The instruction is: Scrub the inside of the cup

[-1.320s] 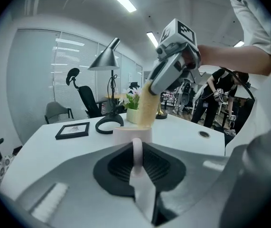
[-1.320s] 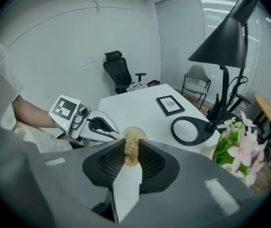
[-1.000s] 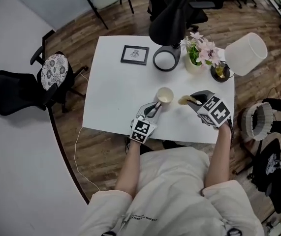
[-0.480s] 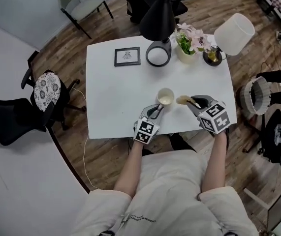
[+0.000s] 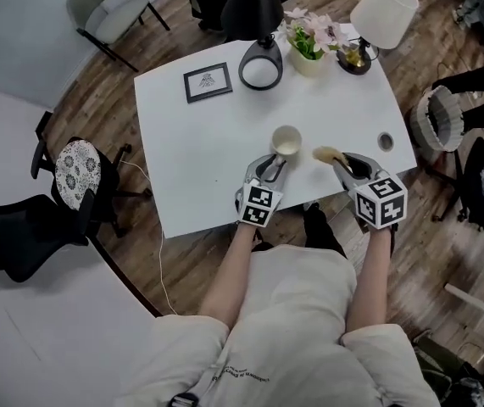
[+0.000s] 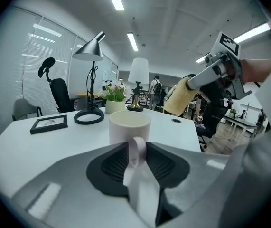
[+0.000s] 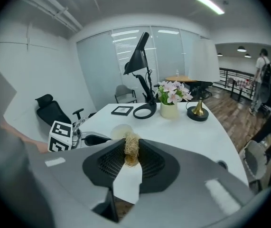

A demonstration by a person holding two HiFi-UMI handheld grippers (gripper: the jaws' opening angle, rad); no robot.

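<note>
So the cup (image 5: 286,141) cannot slide, the left gripper (image 5: 273,167) pinches its handle (image 6: 136,147) — the right gripper (image 5: 342,163) squeezes a scrubber (image 5: 325,153) nearby, ready to scrub.

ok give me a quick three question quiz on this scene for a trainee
1. True or false: the left tool is shut on the handle of the cup.
2. What does the right tool hold? A) a scrubber B) a spoon C) nothing
3. Fill in: the scrubber is ____ the cup (inside or outside).

Key: 1 true; 2 A; 3 outside
</note>
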